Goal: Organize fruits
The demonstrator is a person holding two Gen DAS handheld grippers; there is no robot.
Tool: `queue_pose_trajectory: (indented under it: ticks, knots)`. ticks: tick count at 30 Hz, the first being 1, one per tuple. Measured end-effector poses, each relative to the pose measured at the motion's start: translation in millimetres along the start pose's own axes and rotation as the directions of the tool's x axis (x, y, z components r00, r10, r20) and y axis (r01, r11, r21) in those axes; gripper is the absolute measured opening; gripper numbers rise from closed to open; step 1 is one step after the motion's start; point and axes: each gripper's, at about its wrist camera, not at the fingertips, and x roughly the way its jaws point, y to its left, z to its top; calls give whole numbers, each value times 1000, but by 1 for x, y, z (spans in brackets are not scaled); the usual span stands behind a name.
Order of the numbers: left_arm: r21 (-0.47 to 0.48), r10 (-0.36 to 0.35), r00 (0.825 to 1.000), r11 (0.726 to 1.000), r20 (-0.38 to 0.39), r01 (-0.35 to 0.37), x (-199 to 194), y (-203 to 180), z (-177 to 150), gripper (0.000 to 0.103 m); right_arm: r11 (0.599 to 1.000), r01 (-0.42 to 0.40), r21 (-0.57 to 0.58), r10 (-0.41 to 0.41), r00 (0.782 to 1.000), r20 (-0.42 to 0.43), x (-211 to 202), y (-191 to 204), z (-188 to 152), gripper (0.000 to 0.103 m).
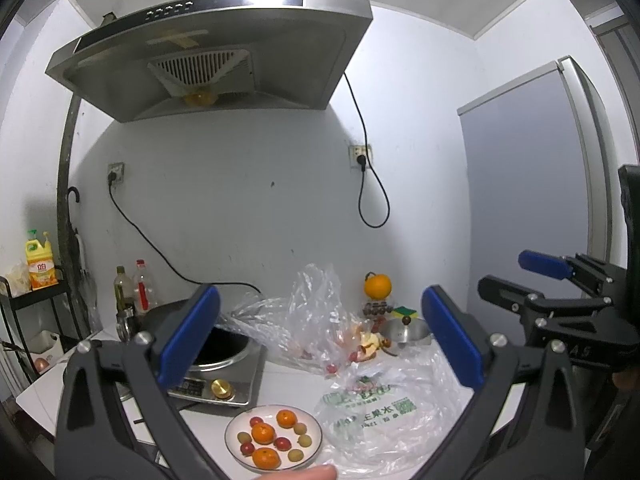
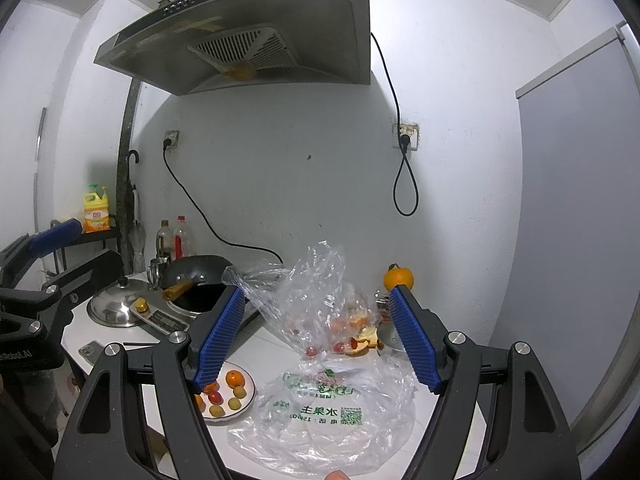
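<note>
A white plate (image 1: 236, 454) near the counter's front edge holds mandarins (image 1: 263, 433), small red tomatoes and pale round fruits; the same plate (image 2: 248, 398) shows in the right wrist view. Beside it lies an empty printed plastic bag (image 1: 372, 408) (image 2: 324, 412). Behind stands a crumpled clear bag (image 1: 316, 320) (image 2: 316, 300) with fruit and peel inside. A lone orange (image 1: 377, 286) (image 2: 398, 278) sits by the wall. My left gripper (image 1: 320, 320) hovers open above the counter with nothing between its blue pads. My right gripper (image 2: 316, 320) is likewise open and empty, held level to the right.
An induction cooker with a black wok (image 2: 200, 280) and a steel lid (image 2: 116, 304) fill the left of the counter. Bottles (image 1: 136, 288), a steel bowl (image 1: 408, 330) and a sponge stand at the back. A fridge (image 1: 528, 184) is on the right, a range hood (image 1: 216, 52) overhead.
</note>
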Motion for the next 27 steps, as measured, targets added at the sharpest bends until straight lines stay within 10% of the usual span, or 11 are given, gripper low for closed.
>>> queue_pose_trajectory:
  ticks: [27]
  knots:
    - [-26,-31,999,999,-15,31,10,0,-3,102,1000,10,2,-10,1000,-8,4,-3,-1,78]
